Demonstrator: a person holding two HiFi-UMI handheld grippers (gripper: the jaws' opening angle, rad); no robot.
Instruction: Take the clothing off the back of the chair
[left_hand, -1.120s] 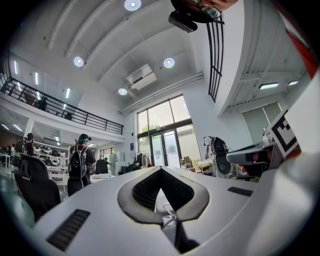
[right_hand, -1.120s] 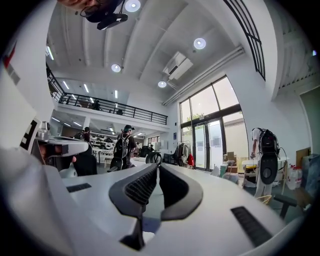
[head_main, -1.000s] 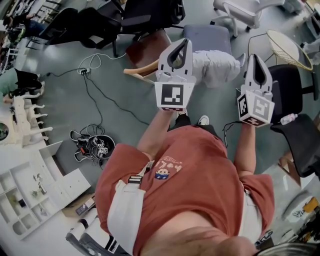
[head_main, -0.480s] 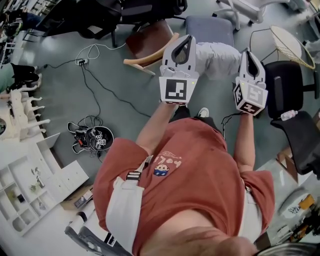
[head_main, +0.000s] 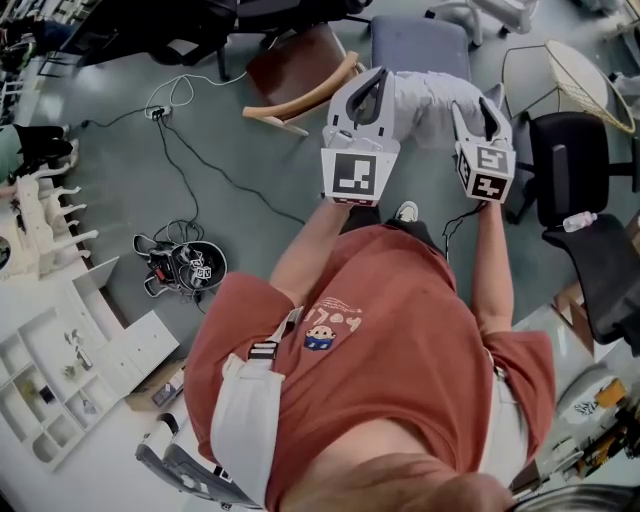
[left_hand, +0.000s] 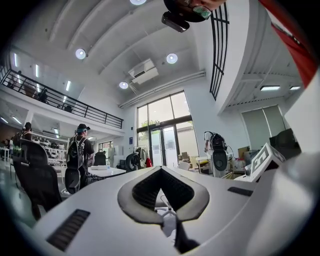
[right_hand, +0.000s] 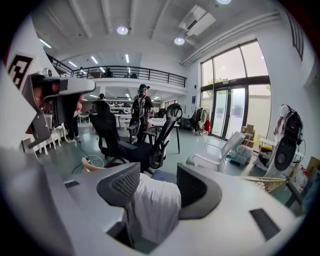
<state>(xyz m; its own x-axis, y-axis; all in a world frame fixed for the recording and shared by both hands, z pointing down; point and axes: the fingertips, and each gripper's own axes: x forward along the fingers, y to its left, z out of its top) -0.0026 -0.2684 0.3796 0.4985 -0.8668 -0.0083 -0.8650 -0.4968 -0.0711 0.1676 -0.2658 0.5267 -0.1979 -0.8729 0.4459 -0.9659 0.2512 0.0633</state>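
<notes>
Two grippers hang over the chair (head_main: 420, 45). Our left gripper (head_main: 374, 78) is clenched on nothing. Our right gripper (head_main: 476, 106) has just been opening, and the white clothing (head_main: 428, 100), draped over the chair's back, shows between its parted jaws.

Two grippers (head_main: 372, 80) (head_main: 476, 110); one white garment (head_main: 428, 98); one blue-seated chair (head_main: 420, 40)

Rust-red T-shirt (head_main: 400, 330) with cartoon print (head_main: 322, 340), white strap (head_main: 248, 415).

The clothing (head_main: 428, 100) lies over the chair (head_main: 420, 45) back, left claw (head_main: 372, 80) beside it, right claw (head_main: 477, 108) astride it.
</notes>
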